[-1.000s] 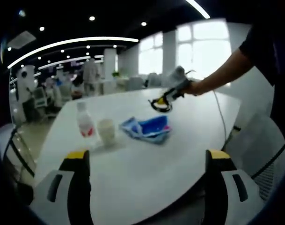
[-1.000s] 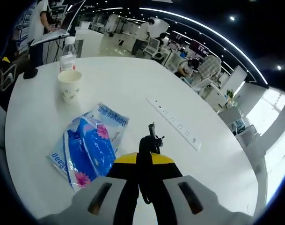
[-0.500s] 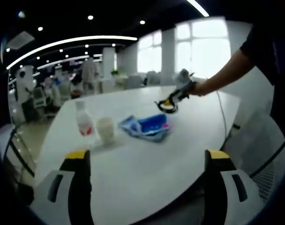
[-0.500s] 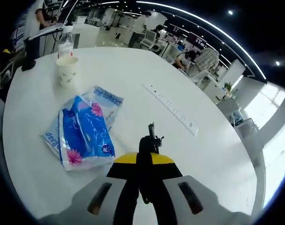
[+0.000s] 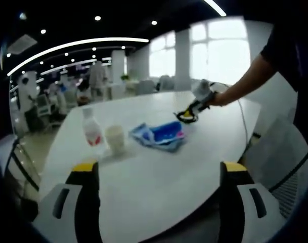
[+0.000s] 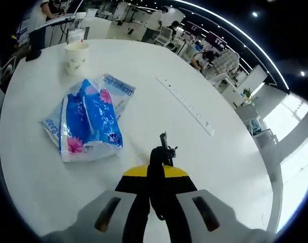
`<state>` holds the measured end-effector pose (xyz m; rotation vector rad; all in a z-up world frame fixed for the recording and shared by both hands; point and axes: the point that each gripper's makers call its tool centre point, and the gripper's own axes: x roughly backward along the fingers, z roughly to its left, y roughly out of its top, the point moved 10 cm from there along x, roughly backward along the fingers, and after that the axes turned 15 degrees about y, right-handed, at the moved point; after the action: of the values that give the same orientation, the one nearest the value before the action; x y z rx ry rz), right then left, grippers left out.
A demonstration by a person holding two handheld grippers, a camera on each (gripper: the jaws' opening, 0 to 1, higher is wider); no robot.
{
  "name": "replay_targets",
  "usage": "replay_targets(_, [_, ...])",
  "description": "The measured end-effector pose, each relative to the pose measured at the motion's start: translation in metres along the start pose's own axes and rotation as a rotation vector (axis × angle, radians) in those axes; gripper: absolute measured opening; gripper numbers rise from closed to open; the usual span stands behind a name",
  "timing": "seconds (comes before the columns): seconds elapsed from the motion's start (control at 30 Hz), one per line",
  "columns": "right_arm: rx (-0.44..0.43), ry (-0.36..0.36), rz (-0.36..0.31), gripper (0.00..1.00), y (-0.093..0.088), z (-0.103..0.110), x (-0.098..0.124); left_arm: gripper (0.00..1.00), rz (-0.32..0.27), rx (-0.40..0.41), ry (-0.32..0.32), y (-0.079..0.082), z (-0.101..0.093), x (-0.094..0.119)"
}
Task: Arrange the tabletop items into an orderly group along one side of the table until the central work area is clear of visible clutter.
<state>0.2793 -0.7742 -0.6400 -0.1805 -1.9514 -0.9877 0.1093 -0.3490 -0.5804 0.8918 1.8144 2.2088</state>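
here, the right gripper (image 6: 155,174) hangs above the white worktop (image 6: 143,116) with its jaws drawn together, a small dark piece pinched at the tips; what that piece is cannot be told. in the right gripper view the blue tissue pack (image 6: 88,121) lies at about 10 o'clock from the tips, near but apart, its long axis running roughly from 11 to 5 o'clock. farther out along the same bearing stand the paper cup (image 6: 76,51) and, just behind it, the water bottle (image 6: 77,30), the two just beside each other. whether the cup holds anything cannot be told. a recessed socket strip (image 6: 186,106) runs across the worktop at 1 o'clock. the left gripper (image 5: 156,187) stands wide open and empty at the near edge of the worktop; in its view the bottle (image 5: 91,130) and cup (image 5: 115,139) lie at 11 o'clock, the pack (image 5: 161,134) at 12. the right gripper is judged the nearer to the pack, the left the nearer to cup and bottle.
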Motion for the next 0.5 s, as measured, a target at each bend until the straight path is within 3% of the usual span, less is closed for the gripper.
replay_targets(0.5, [-0.033,0.054,0.034,0.06,-0.017,0.011,-0.016,0.94,-0.001,0.002,0.000,-0.001,0.002,0.000])
